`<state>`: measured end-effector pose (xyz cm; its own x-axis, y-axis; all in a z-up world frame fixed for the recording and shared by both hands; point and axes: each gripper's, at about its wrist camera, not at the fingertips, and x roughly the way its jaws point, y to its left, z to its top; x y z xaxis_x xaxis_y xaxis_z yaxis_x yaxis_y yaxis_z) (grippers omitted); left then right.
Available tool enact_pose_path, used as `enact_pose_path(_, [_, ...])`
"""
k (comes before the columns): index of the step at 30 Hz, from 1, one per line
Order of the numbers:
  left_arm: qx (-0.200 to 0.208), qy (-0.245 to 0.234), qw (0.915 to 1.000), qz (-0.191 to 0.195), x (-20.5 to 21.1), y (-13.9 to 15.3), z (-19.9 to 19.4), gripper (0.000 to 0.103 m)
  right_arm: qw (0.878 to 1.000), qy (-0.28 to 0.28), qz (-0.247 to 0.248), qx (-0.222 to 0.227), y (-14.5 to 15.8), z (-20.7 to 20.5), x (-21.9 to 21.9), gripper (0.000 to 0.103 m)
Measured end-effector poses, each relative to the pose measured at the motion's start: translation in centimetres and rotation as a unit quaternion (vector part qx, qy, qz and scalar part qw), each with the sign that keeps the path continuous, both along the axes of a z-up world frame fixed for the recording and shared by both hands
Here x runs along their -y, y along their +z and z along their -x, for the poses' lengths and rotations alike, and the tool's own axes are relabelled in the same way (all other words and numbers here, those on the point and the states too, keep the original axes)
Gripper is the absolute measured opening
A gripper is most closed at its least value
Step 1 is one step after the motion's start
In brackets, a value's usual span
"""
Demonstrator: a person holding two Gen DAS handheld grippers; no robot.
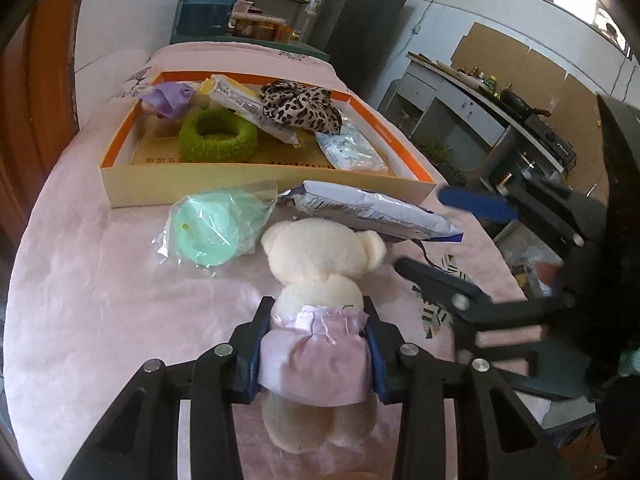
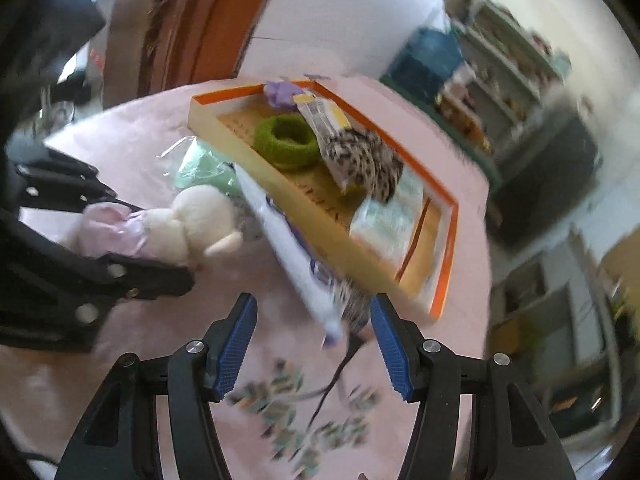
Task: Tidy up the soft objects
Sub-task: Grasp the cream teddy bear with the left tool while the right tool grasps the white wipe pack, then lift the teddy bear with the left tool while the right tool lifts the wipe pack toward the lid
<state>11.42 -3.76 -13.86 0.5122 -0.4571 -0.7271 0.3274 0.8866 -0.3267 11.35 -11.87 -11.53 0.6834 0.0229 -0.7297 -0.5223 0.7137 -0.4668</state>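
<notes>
Right now the left hand-held gripper [image 1: 316,344] is clamped on the plush bear [image 1: 320,280] at its pink skirt, pads pressing both sides of the waist, the bear lying on the pink tabletop [image 1: 100,300] just short of the orange-rimmed box [image 1: 264,192]. It looks light and squashy, so the waist seems a sound hold; the slippery satin could slide. The right hand-held gripper [image 2: 314,344] stands released, its jaws either side of the end of the white and purple packet [image 2: 292,248], which leans against the box wall. That packet looks crinkly and slick, best pinched across its flat end.
</notes>
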Motion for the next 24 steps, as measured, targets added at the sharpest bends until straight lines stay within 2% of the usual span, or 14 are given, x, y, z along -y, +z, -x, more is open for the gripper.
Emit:
enact_pose_path(3, [-0.003,0.000,1.0000,0.004,0.0,0.0,-0.2,0.041,0.999,0.033,0.020,0.002,-0.6,-1.2,-0.8,0.060])
enact_pose_path(4, [-0.004,0.000,1.0000,0.005,0.0,0.0,-0.2,0.041,0.999,0.042,0.028,-0.002,-0.9,-1.7,-1.1,0.046])
enact_pose_path(5, [-0.004,-0.001,1.0000,0.005,0.0,0.0,-0.2,0.041,0.998,0.046,0.032,-0.008,-1.1,-1.9,-1.3,0.022])
enact_pose_path(6, [-0.003,-0.001,1.0000,0.005,0.0,0.0,-0.3,0.041,0.998,0.046,0.041,-0.015,-1.5,-2.5,-1.5,0.019])
enact_pose_path(10, [-0.007,0.002,0.9999,0.007,-0.1,-0.2,-0.5,0.041,0.999,0.039,0.023,-0.026,-1.4,-3.0,-1.3,0.015])
enact_pose_path(16, [0.001,0.005,0.9999,0.015,-0.2,0.0,-0.2,0.041,0.996,-0.017,-0.065,-0.053,-0.3,-3.0,0.9,0.014])
enact_pose_path(24, [0.024,0.011,0.9994,0.022,-0.3,1.5,0.8,0.041,0.987,-0.088,-0.132,-0.032,2.7,-0.5,2.5,0.013])
